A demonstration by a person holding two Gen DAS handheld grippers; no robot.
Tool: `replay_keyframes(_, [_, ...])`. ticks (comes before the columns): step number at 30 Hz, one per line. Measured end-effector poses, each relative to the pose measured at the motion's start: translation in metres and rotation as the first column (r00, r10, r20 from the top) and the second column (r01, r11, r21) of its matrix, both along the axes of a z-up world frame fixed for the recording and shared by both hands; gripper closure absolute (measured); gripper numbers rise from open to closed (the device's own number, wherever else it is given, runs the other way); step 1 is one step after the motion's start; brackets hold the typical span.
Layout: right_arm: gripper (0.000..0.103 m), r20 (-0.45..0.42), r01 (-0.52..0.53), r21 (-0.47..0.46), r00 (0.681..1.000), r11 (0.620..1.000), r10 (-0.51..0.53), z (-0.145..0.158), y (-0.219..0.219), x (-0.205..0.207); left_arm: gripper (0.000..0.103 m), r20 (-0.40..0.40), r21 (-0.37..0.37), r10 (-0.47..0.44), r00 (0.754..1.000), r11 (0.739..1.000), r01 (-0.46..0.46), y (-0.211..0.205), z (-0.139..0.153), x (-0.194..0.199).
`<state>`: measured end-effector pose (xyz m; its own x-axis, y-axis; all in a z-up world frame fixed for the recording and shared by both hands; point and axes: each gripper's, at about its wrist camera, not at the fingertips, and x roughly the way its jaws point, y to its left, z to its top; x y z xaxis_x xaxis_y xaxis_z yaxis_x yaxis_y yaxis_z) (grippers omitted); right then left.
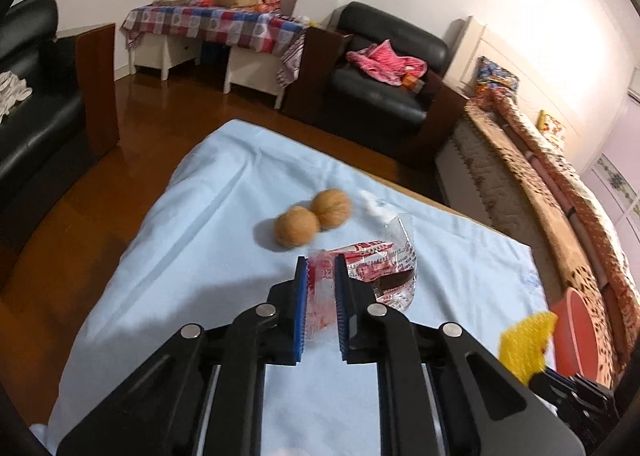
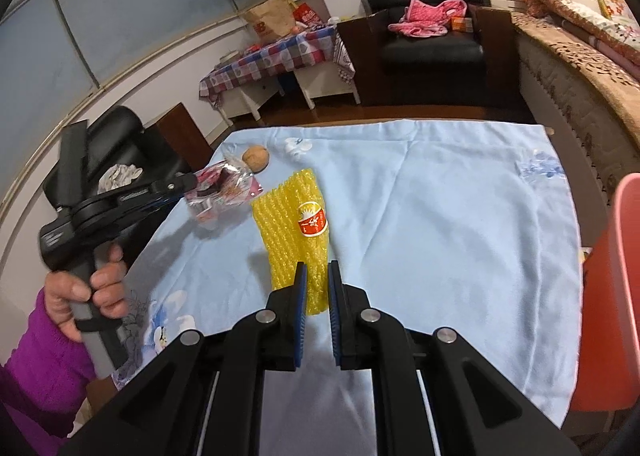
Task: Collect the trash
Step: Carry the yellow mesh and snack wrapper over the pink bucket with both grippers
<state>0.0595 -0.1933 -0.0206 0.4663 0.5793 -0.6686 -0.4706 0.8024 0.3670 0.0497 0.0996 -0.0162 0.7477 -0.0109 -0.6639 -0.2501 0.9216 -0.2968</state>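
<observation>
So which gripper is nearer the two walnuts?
Left. The left gripper, shut on the clear wrapper, sits just short of the walnuts. The right gripper holds the yellow foam net further back.

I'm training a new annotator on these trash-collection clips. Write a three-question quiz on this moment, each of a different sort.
1. True or false: the left tool grips the clear red-printed wrapper.
2. What does the right tool hold? A) a walnut B) the yellow foam net C) nothing
3. Fill in: ___ walnuts lie on the light blue cloth in the left wrist view.

Key: 1 true; 2 B; 3 two.
</observation>
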Motion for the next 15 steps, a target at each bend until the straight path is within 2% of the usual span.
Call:
replay_keyframes(6, [0.093,0.027,0.045,-0.001,0.999,0.999,-0.045,0.011,-0.015,-0.009,0.091,0.033,0.043,-0.067,0.997,0.997,0.066,-0.035,0.017,-0.013])
replay_keyframes(15, [0.093,0.07,0.127,-0.008,0.99,0.992,-0.126,0.021,-0.045,-0.025,0.091,0.04,0.091,-0.159,0.986,0.984,0.155,-0.083,0.029,-0.025])
